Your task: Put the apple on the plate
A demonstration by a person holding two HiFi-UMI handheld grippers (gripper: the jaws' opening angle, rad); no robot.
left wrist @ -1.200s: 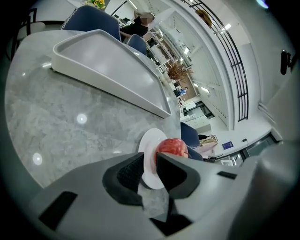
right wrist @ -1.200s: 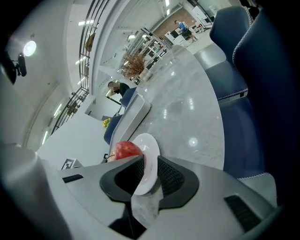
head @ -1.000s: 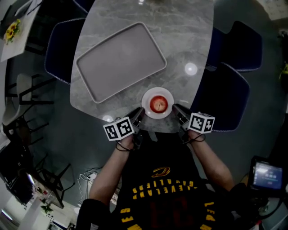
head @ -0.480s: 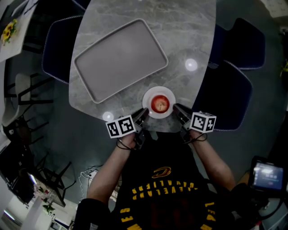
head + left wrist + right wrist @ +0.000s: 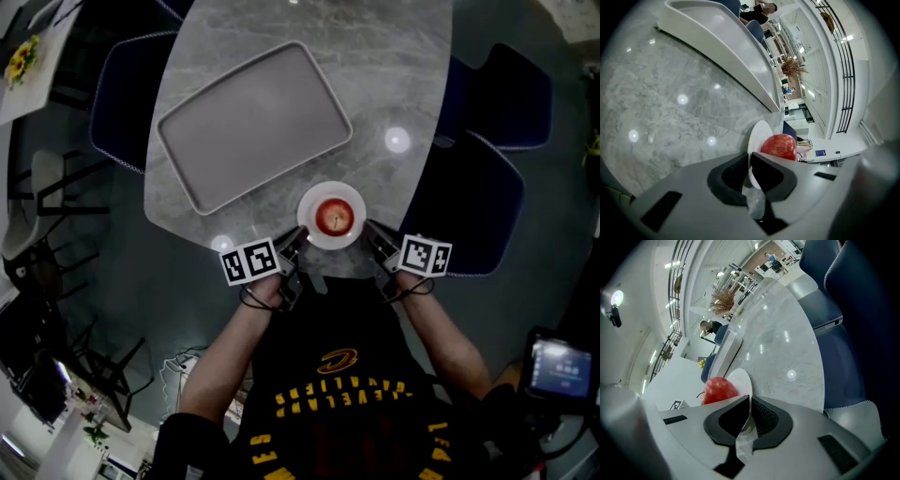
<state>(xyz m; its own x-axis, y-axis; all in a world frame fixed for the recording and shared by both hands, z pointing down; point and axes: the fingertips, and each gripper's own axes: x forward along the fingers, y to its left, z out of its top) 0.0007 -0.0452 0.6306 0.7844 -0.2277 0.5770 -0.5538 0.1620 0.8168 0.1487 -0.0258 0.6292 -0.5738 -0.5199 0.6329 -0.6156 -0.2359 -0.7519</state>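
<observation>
A red apple (image 5: 331, 217) sits on a small white plate (image 5: 331, 191) at the near edge of the marble table (image 5: 394, 84). My left gripper (image 5: 298, 240) holds the plate's left rim. In the left gripper view its jaws are shut on the plate (image 5: 758, 136), and the apple (image 5: 779, 145) shows just beyond my left gripper (image 5: 750, 161). My right gripper (image 5: 372, 229) is at the plate's right rim. In the right gripper view its jaws are closing, and my right gripper (image 5: 750, 404) pinches the thin edge of the plate (image 5: 740, 379) beside the apple (image 5: 719, 389).
A large grey rectangular tray (image 5: 253, 122) lies on the table behind the plate, its raised wall (image 5: 722, 42) also in the left gripper view. Dark blue chairs stand to the right (image 5: 469, 197) and left (image 5: 127, 94) of the table. The table edge runs just under both grippers.
My left gripper has rolled slightly and its marker cube sits a little lower. The right gripper's jaws look narrower at the plate rim. Plate and apple have not moved.
</observation>
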